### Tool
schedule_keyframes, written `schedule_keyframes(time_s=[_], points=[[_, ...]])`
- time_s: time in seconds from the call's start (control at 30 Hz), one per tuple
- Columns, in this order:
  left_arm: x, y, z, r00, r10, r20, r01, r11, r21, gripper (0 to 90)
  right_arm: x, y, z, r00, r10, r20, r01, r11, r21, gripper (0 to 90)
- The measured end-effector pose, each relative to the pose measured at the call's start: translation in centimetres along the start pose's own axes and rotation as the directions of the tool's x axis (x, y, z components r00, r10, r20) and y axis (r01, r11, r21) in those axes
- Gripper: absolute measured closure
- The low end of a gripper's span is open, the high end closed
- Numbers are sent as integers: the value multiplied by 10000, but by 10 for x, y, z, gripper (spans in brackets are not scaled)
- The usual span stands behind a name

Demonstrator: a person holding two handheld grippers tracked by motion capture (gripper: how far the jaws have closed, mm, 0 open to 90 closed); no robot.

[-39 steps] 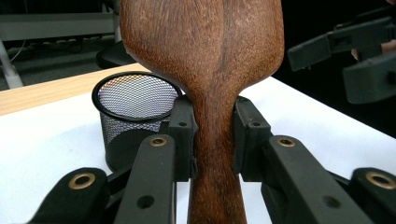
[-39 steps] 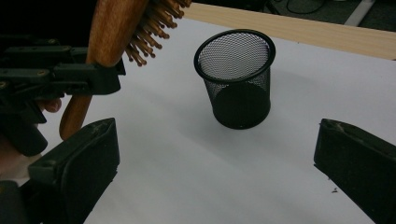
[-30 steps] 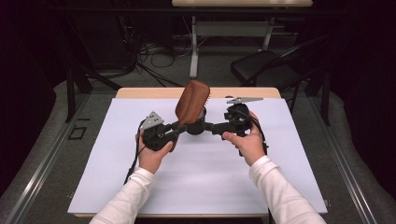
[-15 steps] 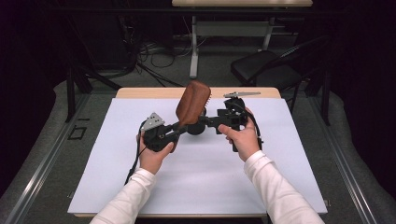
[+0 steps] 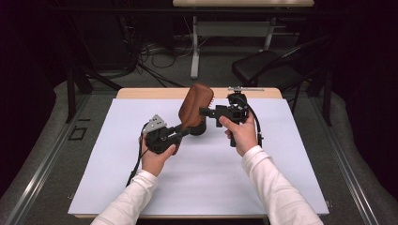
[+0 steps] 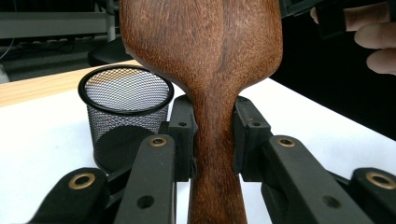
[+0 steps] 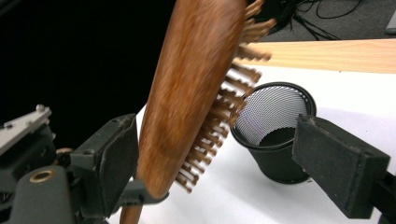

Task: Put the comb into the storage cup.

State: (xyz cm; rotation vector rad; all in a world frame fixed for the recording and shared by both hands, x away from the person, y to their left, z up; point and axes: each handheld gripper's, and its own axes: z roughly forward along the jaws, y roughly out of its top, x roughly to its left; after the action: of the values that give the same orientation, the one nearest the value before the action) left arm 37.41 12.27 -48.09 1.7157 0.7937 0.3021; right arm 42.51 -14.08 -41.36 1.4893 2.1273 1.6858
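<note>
Two hand-held grippers meet at one wooden hairbrush [image 5: 195, 108] above a white table cover [image 5: 202, 178].

Left gripper [image 5: 180, 132]: its jaws are clamped on the neck of the brush handle. In the left gripper view both black pads [image 6: 181, 137] press flat against the narrow brown stem, one on each side. The broad oval head rises straight up past the jaws. The brush is lifted off the table and tilts away from the left hand [image 5: 155, 157].

Right gripper [image 5: 206, 111]: held by the right hand [image 5: 241, 133], it points toward the brush head from the side opposite the left gripper. Its jaws have just been closing, with the brush head between them. In the right gripper view the near pad sits just beside the smooth back of the head; whether it touches cannot be told. The far pad [image 7: 341, 163] stands well apart from the bristle side, so the jaws are not yet gripping.

A black mesh cup [image 7: 275, 130] stands upright on the cover, beyond the right gripper's jaws and behind the brush. From the left gripper it lies just left of the jaws, near the handle.
</note>
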Motion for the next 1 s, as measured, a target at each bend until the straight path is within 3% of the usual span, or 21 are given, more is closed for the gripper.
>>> schedule_keyframes(time_s=[0.63,1.0], points=[[-19,-2,5,9970,297,714,-301,9995,45,726,-7,3,-1,9985,365,-399,-368,9993,-78,153],[-24,-5,9,9961,376,800,-393,9990,196,726,-8,3,-1,9970,430,-636,-438,9990,-101,175]])
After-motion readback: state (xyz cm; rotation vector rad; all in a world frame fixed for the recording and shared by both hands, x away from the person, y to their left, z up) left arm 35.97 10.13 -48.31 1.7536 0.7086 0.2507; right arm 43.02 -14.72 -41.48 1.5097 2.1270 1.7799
